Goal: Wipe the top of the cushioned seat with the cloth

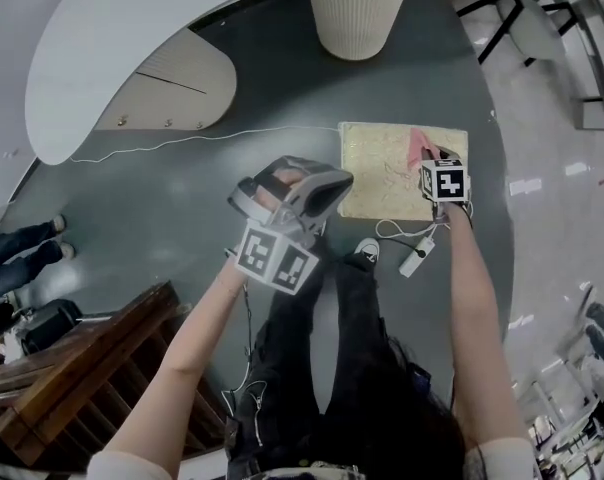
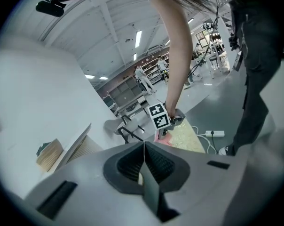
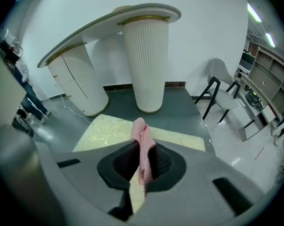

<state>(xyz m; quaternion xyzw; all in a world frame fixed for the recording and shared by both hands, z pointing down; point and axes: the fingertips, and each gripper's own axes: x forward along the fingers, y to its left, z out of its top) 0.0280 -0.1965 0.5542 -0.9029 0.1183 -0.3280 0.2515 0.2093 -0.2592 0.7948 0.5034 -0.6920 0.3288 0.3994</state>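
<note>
Head view: the cushioned seat [image 1: 387,173], a pale yellow square pad with a faint swirl pattern, lies flat on the dark grey floor [image 1: 182,198] just in front of a white ribbed pillar [image 1: 359,8]. The right gripper [image 1: 434,163] is over the seat's right part, its jaws clamped on the pink cloth [image 3: 141,135], which stands up crumpled between them. The left gripper [image 2: 144,146] is held left of the seat, jaws pressed together with nothing between them.
</note>
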